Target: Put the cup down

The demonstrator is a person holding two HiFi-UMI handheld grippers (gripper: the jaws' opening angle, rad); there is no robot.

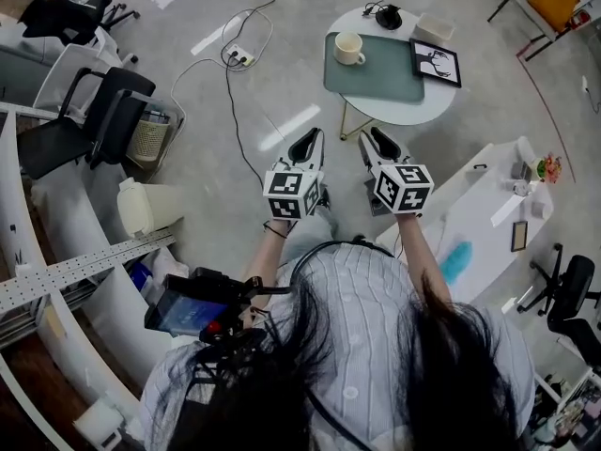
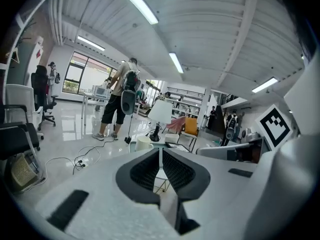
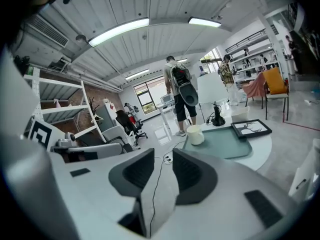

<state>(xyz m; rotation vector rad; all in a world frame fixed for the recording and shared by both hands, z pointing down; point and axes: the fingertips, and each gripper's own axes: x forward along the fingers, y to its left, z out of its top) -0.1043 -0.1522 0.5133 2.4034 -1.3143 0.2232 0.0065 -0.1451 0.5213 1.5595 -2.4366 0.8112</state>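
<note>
Two claws hover side by side over the glossy grey floor [image 1: 282,111], both empty. Your left claw [image 1: 308,141] is released, with only a narrow slit between its jaws. Your right claw [image 1: 376,139] is released with a wider gap. Well ahead of both, touching neither, the cream cup [image 1: 348,48] stands upright on a green mat [image 1: 380,75] on the round white desk [image 1: 404,114]. A framed picture [image 1: 436,62] lies on the desk beyond your right claw. A power strip [image 1: 240,56] with cables lies ahead of your left claw, and black office chairs [image 1: 89,111] stand far to its left.
</note>
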